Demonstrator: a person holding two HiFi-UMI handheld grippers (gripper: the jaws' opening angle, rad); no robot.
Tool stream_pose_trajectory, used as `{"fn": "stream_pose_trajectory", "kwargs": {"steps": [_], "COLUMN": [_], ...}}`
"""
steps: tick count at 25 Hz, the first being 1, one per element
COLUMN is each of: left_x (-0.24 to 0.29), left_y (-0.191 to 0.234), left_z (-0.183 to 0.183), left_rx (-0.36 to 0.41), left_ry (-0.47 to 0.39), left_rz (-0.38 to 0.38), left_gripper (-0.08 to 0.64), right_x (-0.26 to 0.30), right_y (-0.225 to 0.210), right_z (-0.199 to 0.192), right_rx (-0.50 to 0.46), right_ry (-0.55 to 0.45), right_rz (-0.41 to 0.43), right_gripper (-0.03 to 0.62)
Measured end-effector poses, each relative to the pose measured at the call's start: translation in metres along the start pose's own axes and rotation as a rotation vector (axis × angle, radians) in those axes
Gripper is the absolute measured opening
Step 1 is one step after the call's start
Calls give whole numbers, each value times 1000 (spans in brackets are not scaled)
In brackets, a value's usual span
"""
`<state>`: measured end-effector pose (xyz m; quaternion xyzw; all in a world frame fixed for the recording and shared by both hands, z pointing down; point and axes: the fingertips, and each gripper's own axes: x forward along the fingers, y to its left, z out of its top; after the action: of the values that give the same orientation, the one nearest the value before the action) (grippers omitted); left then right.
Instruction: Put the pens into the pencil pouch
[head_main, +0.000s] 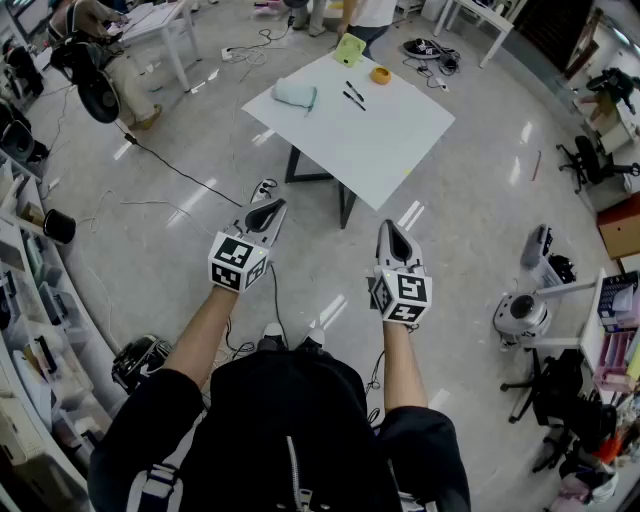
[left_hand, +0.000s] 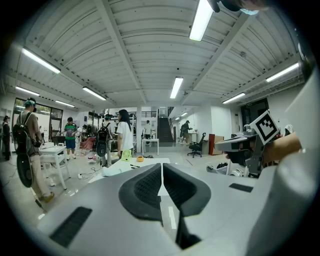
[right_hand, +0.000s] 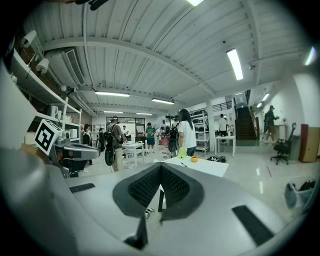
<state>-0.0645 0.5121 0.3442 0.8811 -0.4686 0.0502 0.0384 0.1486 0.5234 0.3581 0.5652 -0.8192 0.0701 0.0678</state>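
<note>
White surface (head_main: 400, 140) well ahead; left hand-held gripper (head_main: 274, 209), right hand-held gripper (head_main: 392, 232) pressed together, empty. We likely must approach the pens (head_main: 354, 100) first.

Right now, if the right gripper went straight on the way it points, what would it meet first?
Probably the near edge of the white table. The right gripper, fingers shut and empty, aims toward it, with only floor between; depth is hard to judge.

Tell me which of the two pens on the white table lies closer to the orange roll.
The far pen, lying toward the orange roll; the other pen lies beside it on the nearer side.
</note>
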Motion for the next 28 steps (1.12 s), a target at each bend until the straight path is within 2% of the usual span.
{"fn": "stream_pose_trajectory", "kwargs": {"steps": [7, 10, 14, 18, 28], "left_x": [-8, -9, -6, -2, 3], "left_y": [6, 6, 5, 3, -16], "left_z": [-2, -3, -5, -6, -6], "left_rx": [10, -8, -20, -32, -32], "left_ry": [-1, -1, 0, -7, -4], "left_rz": [9, -4, -10, -3, 36], "left_gripper": [34, 37, 159, 229, 236], "right_x": [-2, 0, 2, 3, -1], "right_y": [10, 15, 14, 10, -3], "right_z": [7, 7, 5, -1, -8], "right_rx": [-1, -19, -32, -40, -39], "right_ry": [-31, -21, -18, -6, 25], "right_rz": [-1, 13, 18, 27, 87], "right_gripper": [12, 72, 135, 186, 201]}}
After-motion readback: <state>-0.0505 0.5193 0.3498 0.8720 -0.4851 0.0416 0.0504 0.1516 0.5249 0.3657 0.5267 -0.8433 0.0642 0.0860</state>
